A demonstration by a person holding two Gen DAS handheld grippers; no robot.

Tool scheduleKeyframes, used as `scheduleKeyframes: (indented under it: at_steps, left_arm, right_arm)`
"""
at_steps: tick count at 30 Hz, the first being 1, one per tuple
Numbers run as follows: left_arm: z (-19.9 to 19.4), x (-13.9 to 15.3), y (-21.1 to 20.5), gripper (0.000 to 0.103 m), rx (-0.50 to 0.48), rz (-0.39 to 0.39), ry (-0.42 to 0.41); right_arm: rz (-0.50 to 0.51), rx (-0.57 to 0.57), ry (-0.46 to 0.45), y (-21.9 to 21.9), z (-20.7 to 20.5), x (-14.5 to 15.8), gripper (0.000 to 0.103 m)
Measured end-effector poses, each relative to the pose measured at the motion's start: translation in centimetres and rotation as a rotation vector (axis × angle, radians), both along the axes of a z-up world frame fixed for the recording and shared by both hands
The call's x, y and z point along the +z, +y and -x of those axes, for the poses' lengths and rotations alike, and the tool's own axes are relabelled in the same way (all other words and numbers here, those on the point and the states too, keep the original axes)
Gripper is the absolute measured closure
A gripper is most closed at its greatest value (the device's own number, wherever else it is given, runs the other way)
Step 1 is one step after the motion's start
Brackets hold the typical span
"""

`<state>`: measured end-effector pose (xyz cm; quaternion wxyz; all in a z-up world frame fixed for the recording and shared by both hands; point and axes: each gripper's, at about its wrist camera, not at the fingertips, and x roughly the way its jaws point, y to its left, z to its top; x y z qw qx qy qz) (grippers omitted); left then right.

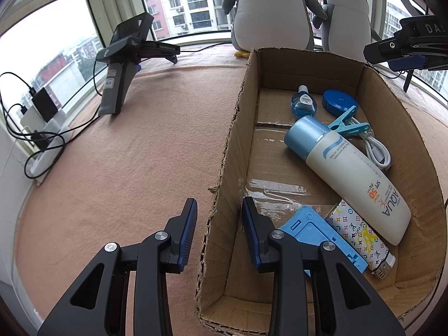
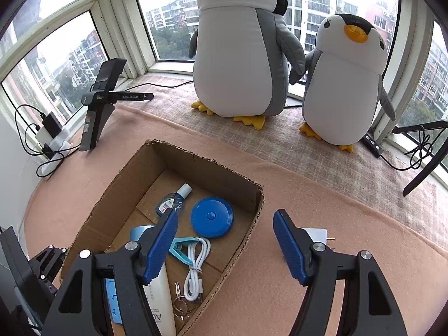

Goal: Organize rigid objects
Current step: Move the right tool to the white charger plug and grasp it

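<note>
White charger [image 2: 317, 233] sits half hidden behind right claw [image 2: 225, 242].

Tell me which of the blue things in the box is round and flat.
The blue disc, lying flat near the box's far corner beside the small bottle. The clip is forked, and the blue tray is rectangular.

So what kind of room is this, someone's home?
Probably a high-rise flat's bay window ledge: curved windows overlook apartment blocks, two plush penguins sit on the cloth-covered sill, and a cardboard box holds household bits.
</note>
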<state>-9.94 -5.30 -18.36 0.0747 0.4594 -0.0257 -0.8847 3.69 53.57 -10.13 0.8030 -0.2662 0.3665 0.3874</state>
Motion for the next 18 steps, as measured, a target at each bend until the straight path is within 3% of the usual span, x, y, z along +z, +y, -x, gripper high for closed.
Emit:
scheduleKeyframes:
  at_steps: [18]
  left_arm:
    - [0.0,0.0,0.0,0.072,0.000,0.000,0.000]
  right_arm:
    - [0.030,-0.057,0.010,-5.5,-2.8,0.2,0.030]
